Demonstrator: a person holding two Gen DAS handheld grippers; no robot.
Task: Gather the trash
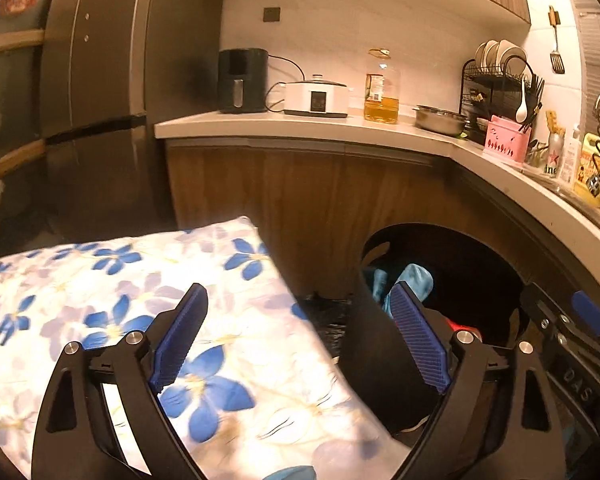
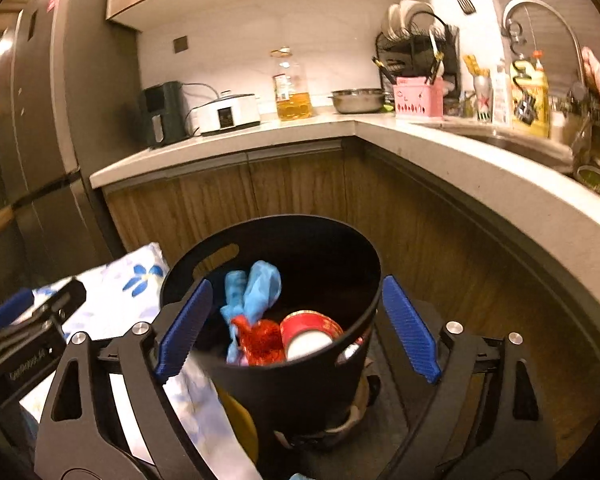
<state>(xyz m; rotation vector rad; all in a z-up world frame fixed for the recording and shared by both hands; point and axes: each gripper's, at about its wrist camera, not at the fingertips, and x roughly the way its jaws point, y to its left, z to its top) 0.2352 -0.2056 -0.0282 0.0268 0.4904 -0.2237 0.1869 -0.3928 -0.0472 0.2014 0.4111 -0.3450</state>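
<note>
both grippers (image 1: 296,336) (image 2: 298,328) wide at bin (image 2: 364,256)

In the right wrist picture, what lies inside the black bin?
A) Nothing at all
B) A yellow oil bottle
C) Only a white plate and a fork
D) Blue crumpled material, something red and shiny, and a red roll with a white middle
D: inside the black bin the right wrist view shows blue crumpled material, something red and shiny and a red roll with a white middle.

Right gripper (image 2: 296,328) gapes over black bin (image 2: 300,392) holding trash (image 2: 260,300)
</note>
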